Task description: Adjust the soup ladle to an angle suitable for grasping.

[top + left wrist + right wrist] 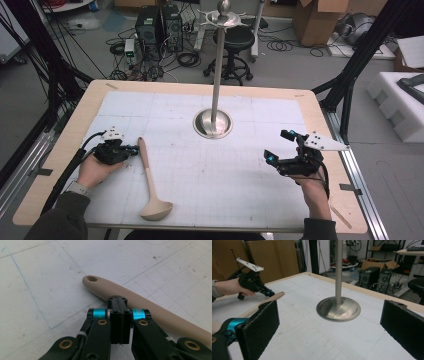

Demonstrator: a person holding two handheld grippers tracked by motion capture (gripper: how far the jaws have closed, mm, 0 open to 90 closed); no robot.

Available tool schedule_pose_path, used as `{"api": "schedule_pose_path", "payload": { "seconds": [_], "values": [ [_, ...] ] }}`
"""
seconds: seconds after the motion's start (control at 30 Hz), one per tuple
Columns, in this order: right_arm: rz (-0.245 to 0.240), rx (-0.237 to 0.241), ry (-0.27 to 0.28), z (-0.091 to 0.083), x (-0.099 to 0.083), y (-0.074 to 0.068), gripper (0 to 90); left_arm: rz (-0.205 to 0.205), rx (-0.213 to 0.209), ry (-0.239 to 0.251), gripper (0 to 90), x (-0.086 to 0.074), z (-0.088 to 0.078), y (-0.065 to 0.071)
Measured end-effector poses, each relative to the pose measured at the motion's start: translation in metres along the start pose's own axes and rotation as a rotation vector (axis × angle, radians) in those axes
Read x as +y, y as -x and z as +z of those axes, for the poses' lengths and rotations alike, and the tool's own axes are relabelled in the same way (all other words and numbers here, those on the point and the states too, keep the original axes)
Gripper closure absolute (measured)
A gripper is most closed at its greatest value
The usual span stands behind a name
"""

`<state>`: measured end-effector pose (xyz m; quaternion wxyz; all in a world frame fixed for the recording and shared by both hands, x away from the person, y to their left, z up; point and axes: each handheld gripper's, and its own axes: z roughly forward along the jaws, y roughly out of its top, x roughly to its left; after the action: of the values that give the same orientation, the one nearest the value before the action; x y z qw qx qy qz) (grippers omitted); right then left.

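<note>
Left gripper (131, 149), jaws clenched empty, poised at the ladle (150, 181) handle at lower left of the table (60, 150), seemingly to nudge it. Right gripper (280, 145), jaws released, waits beside the hanging stand (214, 120).

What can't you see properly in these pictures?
- Ladle: in the left gripper view its bowl is cut off by the right edge, and the shut left hand-held gripper covers part of the handle.
- Stand: in the right gripper view its pole top is cut off.
</note>
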<state>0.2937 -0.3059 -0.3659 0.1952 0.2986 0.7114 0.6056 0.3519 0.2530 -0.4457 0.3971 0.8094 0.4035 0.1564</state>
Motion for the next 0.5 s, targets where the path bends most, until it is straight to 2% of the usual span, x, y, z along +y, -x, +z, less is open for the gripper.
{"api": "schedule_pose_path", "payload": {
  "seconds": [0.17,0.23,0.3,0.5],
  "values": [
    [0.009,0.001,-0.005,0.0,0.0,0.0,1.2,0.028,-0.01,-0.014,89.7,0.01,0.007,0.008],
    [0.007,0.001,-0.001,-0.001,0.0,0.0,1.2,0.022,-0.021,-0.006,89.8,0.012,0.01,0.009],
    [0.006,0.0,0.003,-0.001,0.0,0.001,1.2,0.046,-0.012,-0.028,89.8,0.017,0.012,0.012],
    [0.012,-0.002,0.007,-0.003,0.0,0.002,1.2,0.077,-0.022,-0.047,89.8,0.028,0.021,0.02]
  ]
}}
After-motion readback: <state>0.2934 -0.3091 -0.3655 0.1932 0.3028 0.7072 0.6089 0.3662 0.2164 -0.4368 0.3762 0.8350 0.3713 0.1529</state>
